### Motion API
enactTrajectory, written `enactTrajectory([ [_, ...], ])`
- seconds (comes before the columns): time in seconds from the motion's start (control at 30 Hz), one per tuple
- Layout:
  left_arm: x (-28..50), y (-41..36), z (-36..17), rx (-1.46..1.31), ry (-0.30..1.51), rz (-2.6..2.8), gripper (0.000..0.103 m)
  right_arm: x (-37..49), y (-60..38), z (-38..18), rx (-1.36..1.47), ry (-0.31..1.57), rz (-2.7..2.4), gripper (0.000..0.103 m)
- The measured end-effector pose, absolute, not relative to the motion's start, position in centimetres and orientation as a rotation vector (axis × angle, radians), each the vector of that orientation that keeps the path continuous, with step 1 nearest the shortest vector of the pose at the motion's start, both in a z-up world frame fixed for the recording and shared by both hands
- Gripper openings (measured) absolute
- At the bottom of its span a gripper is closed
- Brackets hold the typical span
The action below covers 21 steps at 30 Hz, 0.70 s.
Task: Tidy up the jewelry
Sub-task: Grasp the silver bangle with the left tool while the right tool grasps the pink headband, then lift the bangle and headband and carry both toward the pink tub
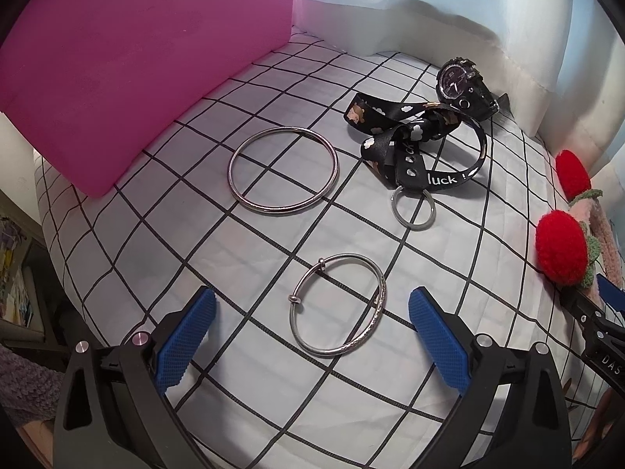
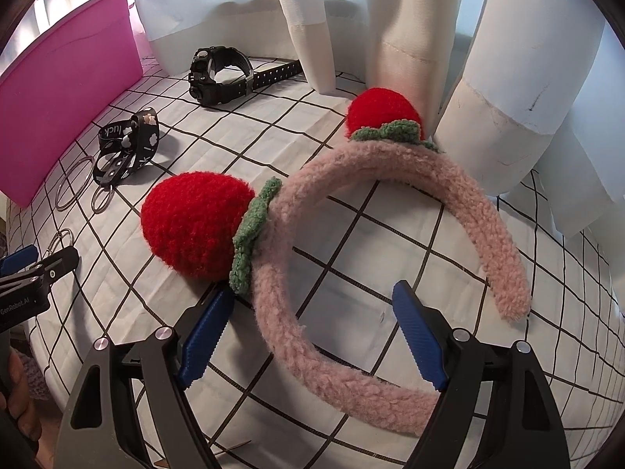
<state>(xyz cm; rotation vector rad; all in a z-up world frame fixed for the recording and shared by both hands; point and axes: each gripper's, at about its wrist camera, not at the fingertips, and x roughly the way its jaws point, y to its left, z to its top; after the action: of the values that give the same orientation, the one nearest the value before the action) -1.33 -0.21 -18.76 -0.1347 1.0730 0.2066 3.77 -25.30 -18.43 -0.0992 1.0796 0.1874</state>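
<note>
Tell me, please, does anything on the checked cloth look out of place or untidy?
The black lanyard lies crumpled and twisted in a heap beside the watch, which rests tipped on its side. The two bangles lie flat, apart. Nothing looks damaged.

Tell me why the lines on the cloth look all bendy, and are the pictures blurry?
Left wrist view: the fisheye lens bows the cloth grid outward, corners go black; the bangle stays sharp, the pink box looks soft. Right wrist view: same bowing; the headband is crisp and casts soft shadows, and bright light washes out the curtain.
</note>
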Motion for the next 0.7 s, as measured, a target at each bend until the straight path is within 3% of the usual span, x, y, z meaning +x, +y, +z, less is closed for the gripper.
enactTrajectory([
  [0.23,-2.2,-0.4,-18.2,-0.128,1.058,0.199,0.076,3.3,-25.1,-18.2,-0.098,1.076,0.189,0.075],
  [0.4,-2.3,-0.8,-17.7,-0.115,1.046,0.175,0.045,2.8,-24.3,-17.9,-0.121,1.065,0.221,0.055],
  [0.43,-2.3,-0.8,-17.7,-0.118,1.048,0.175,0.045,2.8,-24.1,-17.8,-0.125,1.061,0.227,0.050],
  [0.5,-2.4,-0.7,-17.6,-0.121,1.046,0.169,0.044,2.7,-23.8,-17.6,-0.137,1.060,0.237,0.018],
  [0.7,-2.4,-0.1,-17.5,-0.158,1.052,0.149,0.044,2.3,-23.2,-17.3,-0.135,1.044,0.269,0.012],
])
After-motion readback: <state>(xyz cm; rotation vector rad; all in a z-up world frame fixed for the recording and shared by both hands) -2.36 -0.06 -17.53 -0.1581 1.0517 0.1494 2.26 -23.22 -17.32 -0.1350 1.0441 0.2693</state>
